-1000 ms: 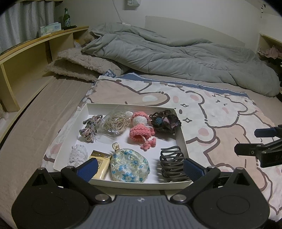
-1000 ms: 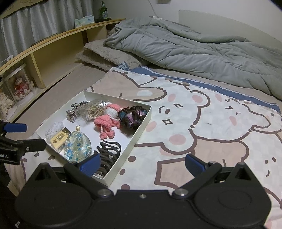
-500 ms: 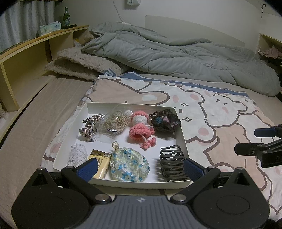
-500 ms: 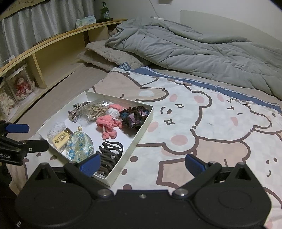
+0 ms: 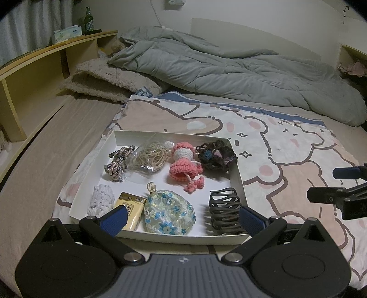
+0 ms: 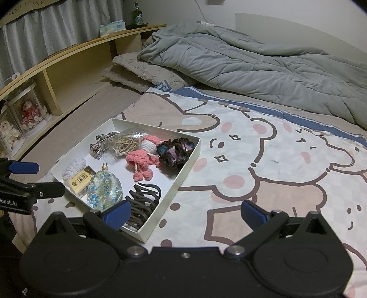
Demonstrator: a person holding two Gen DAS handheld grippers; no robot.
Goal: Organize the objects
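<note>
White tray (image 5: pixel 236 160) of small items set on the bed, left gripper (image 5: pixel 182 217) held at its 6 o'clock edge, jaws spread empty, hair claw (image 5: pixel 224 211) just inside the right-hand jaw, right gripper (image 6: pixel 185 214) at the tray's 3 o'clock, jaws wide apart, empty.

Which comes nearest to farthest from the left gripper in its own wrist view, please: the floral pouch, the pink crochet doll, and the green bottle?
Measured from the left gripper:
1. Floral pouch, in the front row of the white tray, between the fingers.
2. Pink crochet doll, in the tray's back row, middle.
3. Green bottle, on the wooden shelf, far left.
</note>
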